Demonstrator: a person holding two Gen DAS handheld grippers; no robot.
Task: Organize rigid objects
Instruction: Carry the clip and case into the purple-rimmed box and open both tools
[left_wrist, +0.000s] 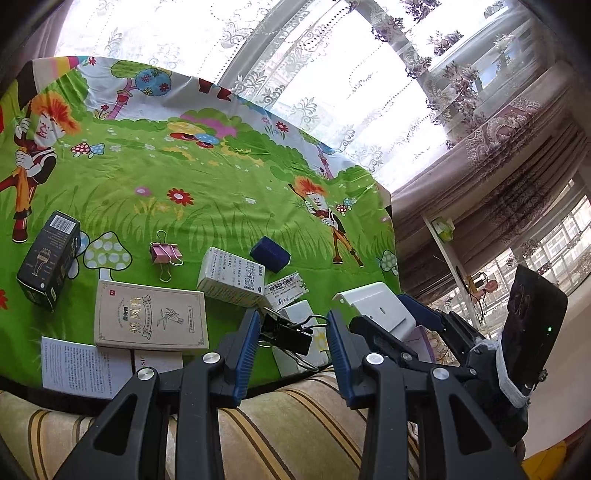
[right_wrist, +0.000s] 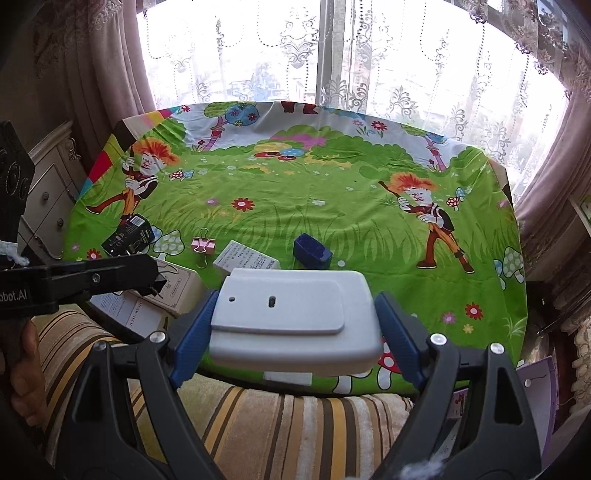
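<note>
White box (right_wrist: 291, 321) in right hand-held gripper (right_wrist: 295, 325); black clip (left_wrist: 286, 332) in left (left_wrist: 291, 336).

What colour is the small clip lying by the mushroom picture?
Pink metal binder clip with wire handles; the left wrist view shows it best.

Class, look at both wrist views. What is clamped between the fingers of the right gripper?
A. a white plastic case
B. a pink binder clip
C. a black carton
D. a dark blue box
A: in the right wrist view the right gripper has its blue pads pressed on both sides of the white plastic case, which is lifted off the cloth-covered table.
</note>
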